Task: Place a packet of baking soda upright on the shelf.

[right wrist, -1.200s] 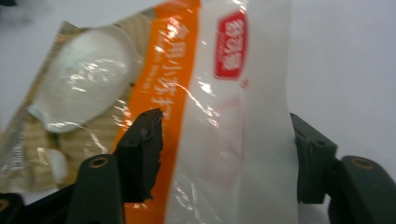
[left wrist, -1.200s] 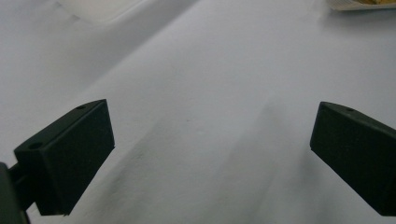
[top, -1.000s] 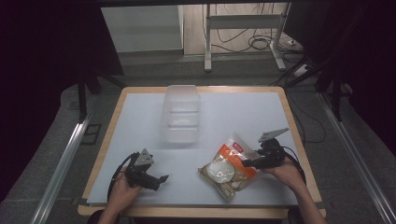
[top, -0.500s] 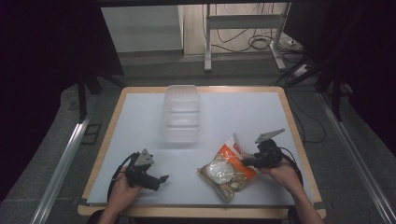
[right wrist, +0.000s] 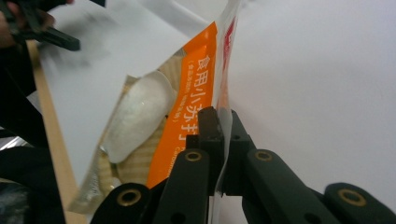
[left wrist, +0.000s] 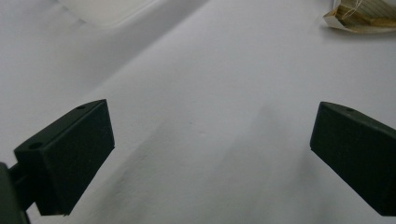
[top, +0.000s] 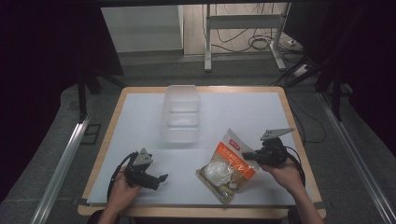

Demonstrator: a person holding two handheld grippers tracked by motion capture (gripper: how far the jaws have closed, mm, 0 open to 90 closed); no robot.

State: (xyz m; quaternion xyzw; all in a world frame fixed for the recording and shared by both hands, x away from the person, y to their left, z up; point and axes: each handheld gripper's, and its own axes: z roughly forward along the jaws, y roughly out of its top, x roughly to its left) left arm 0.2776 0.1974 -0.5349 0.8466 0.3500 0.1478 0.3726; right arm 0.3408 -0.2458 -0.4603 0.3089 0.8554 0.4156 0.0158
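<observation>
Right tongs (right wrist: 219, 140): jaws pressed together on the thin edge of the bag (right wrist: 187, 121), film pinched flat between them. High view puts these tongs (top: 250, 155) at the bag's (top: 227, 165) right side, near its upper end.

Left tongs (left wrist: 210, 154): jaws wide apart, nothing between them, bare desk (left wrist: 210, 70) beneath. In the high view they (top: 159, 179) sit low at front left, well apart from the bag.

Bag: orange and clear pouch, white round contents showing through the window. Lies at front right of the desk (top: 243, 107), between the two hands, nearer the right. Clear tub (top: 181, 113) stands farther back, centre, apart from everything.

Step in hand, as I judge it: lifting or dragging the bag by its edge. To do it well:
- keep the pinch firm; film is slick and the hold is only on the seam
- lift slowly; contents look heavy at the low end and may swing
- bring the left tongs in under the full end if it sags

Orientation: long axis runs diagonally, from near front centre up toward back right. Flat top seam points back and right, raised off the desk; bulging end points toward the person, resting on the desk.
</observation>
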